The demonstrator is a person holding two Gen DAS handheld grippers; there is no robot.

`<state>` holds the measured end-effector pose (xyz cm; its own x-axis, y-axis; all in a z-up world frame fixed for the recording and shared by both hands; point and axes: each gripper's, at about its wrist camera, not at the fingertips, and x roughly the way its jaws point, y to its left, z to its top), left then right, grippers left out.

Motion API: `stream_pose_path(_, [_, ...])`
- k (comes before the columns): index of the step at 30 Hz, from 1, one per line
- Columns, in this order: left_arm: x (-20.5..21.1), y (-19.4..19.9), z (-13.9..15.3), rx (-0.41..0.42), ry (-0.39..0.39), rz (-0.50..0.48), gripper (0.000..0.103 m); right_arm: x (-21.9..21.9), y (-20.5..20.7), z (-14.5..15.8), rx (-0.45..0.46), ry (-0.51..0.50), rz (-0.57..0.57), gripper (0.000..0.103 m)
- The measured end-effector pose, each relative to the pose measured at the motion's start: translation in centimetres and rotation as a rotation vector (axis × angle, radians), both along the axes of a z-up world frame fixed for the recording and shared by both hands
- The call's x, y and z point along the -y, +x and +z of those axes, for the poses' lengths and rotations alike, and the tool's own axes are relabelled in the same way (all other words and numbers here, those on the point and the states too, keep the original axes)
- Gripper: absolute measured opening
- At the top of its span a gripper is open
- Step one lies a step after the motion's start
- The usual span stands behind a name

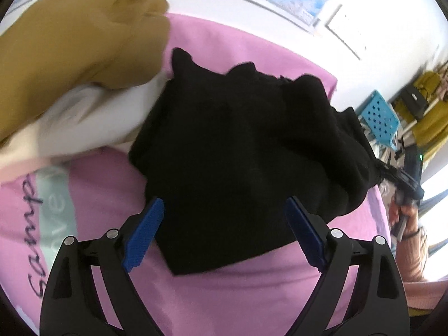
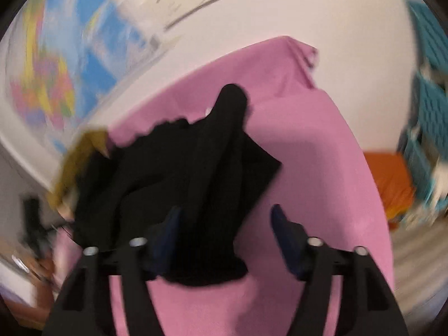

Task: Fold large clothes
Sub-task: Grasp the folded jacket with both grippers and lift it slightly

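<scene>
A black garment (image 1: 238, 145) lies bunched in a heap on a pink bedsheet (image 1: 252, 288). My left gripper (image 1: 224, 199) hovers over its near edge, its blue pads (image 1: 145, 232) spread wide and not pressing on the cloth. In the blurred right wrist view the same black garment (image 2: 196, 173) spreads from the centre to the left, with one narrow part reaching up and away. My right gripper (image 2: 226, 208) stands open above the garment's near end. Its left finger (image 2: 168, 235) overlaps the cloth and its right finger stands over bare pink sheet (image 2: 322, 168).
A tan cushion (image 1: 70, 39) and a white pillow (image 1: 92, 117) lie left of the garment. A teal perforated basket (image 1: 380, 117) stands past the bed's right edge. A person's hand (image 1: 406, 215) shows at the right. A world map (image 2: 56, 78) hangs on the wall.
</scene>
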<state>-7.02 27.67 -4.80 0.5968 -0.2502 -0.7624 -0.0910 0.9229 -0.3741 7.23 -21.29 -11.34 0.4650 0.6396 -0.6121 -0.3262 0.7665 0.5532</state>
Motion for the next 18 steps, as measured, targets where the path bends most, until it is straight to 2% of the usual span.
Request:
stream_pose_path(2, [-0.2,-1.6,0.8,0.036,0.028,0.033,0.096,1.8,-1.5,-0.8,-0.046,0.108,-0.026,0.074])
stream_pose_path(5, [-0.9,-3.0,0.4,0.04,0.028,0.042,0.097,2.0,-3.1,-2.0,-0.114,0.229,0.022,0.074])
stream_pose_path(8, [-1.5,-1.7,-1.5,-0.03,-0.013,0.047,0.097,0.3,-3.3,-2.8,-0.158,0.275,0.077,0.075])
stream_pose_path(10, [-1.6,-0.6,-2.8,-0.056,-0.082,0.037,0.098,-1.6,-2.5,-3.1,-0.178,0.287,0.095,0.075])
stream_pose_path(11, [-1.7,0.0,-3.3,-0.047,-0.131,0.032,0.098,-2.6,-2.0,-2.9,-0.161,0.275,0.1,0.075])
stream_pose_path(14, [-1.2,1.1,-3.5,-0.011,-0.158,0.038,0.097,-4.2,-1.0,-2.8,-0.159,0.292,0.074,0.078])
stream_pose_path(15, [-1.0,1.4,-3.5,-0.009,-0.153,0.053,0.092,-5.0,-0.3,-2.7,-0.15,0.278,0.063,0.076])
stream_pose_path(16, [-0.4,1.8,-3.3,-0.008,-0.129,0.061,0.084,-5.7,0.3,-2.7,-0.146,0.259,0.054,0.056])
stream_pose_path(18, [0.2,2.2,-3.0,-0.024,-0.087,0.082,0.061,-6.4,1.1,-3.4,-0.164,0.276,0.052,0.029])
